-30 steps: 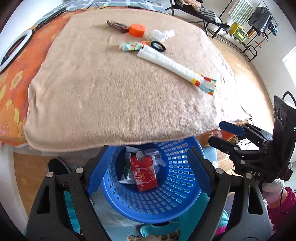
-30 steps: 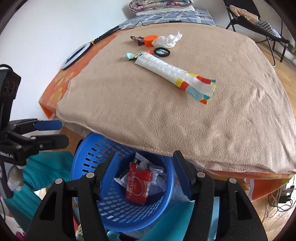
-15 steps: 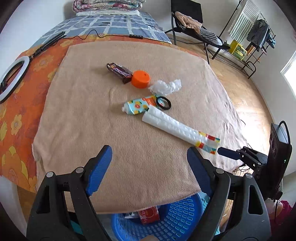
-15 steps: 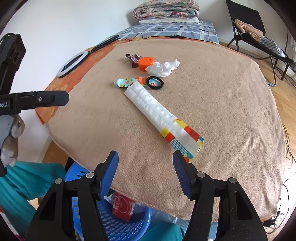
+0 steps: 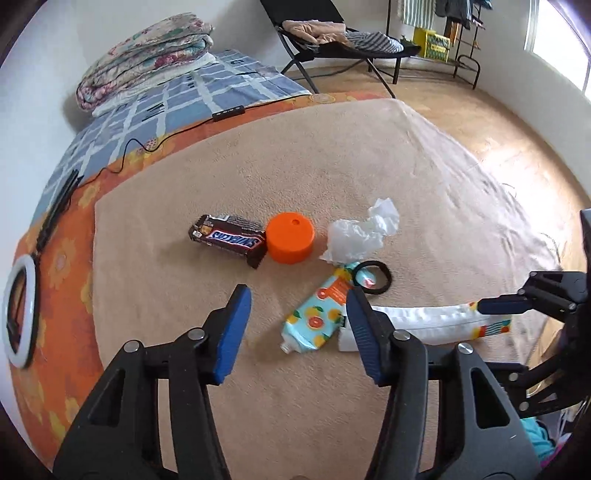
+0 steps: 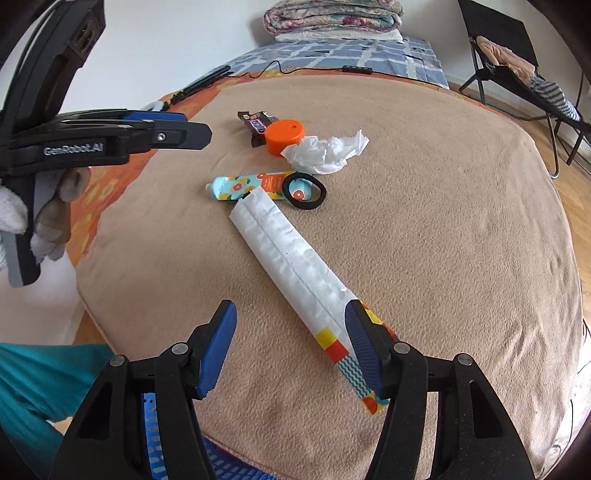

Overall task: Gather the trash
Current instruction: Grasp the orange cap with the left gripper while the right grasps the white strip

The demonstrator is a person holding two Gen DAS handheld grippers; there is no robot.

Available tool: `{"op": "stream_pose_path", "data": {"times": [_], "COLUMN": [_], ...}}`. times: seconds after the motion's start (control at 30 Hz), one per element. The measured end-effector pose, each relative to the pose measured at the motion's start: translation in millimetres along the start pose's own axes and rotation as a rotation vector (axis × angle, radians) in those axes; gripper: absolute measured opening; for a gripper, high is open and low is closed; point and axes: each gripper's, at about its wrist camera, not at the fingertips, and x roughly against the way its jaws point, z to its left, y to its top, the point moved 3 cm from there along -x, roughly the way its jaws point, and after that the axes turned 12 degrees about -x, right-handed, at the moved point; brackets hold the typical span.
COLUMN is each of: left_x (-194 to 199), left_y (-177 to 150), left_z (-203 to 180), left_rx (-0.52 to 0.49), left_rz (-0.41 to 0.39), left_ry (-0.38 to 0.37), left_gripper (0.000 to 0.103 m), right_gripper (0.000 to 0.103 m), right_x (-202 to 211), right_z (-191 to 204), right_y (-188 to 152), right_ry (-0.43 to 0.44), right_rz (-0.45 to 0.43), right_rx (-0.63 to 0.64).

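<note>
both grippers' jaws spread, empty; long wrapper (image 6: 295,266) end under right gripper (image 6: 291,347).

- Setting: a home, apparently a bedroom used as living space.
- Past the left tongs (image 5: 295,332), at the far end: folded floral quilts (image 5: 144,55) stacked on a blue-and-white checked bedsheet (image 5: 177,99).
- Directly under both tongs: beige fleece blanket (image 5: 332,177) laid over an orange flowered cover (image 5: 55,266), soft bedding surface.
- Far right of the left tongs: black folding lounge chair (image 5: 332,40) with clothes draped on it; metal rack with hanging garments (image 5: 454,33) near a window.
- Floor beyond the bed: light wood parquet (image 5: 498,122).
- Left of the left tongs: white ring light (image 5: 18,314) with black cable, domestic gear.
</note>
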Motion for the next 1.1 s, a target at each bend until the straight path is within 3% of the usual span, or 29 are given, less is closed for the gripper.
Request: {"op": "stream_pose_path", "data": {"times": [0.4, 0.93, 0.97, 1.03, 1.1], "left_x": [-63.1, -92.0, -93.1, -94.5, -93.8], "left_y": [19.7, 29.7, 28.7, 25.4, 22.7], "left_z": [13.9, 11.5, 12.1, 13.5, 16.3], "left_rx": [0.022, 0.002, 0.004, 0.015, 0.028], "left_rz": [0.025, 0.061, 0.064, 0.072, 0.068], "left_ry": [-0.106, -0.091, -0.094, -0.088, -0.103], "left_gripper": [0.053, 0.053, 0.052, 0.044, 0.043], "right_gripper": [0.060, 0.060, 0.057, 0.038, 0.034], "right_x": [-27.9, -41.5, -41.4, -42.1, -39.7], "right_z": [4.8, 22.0, 21.3, 17.7, 12.4], "right_y": [17.8, 13.5, 12.3, 12.3, 13.7], "right_ry": [-0.022, -0.033, -0.038, -0.053, -0.036], "right_rz": [0.029, 0.070, 0.066, 0.066, 0.060], "right_rx": [0.031, 0.167, 0.170, 0.162, 0.133]}}
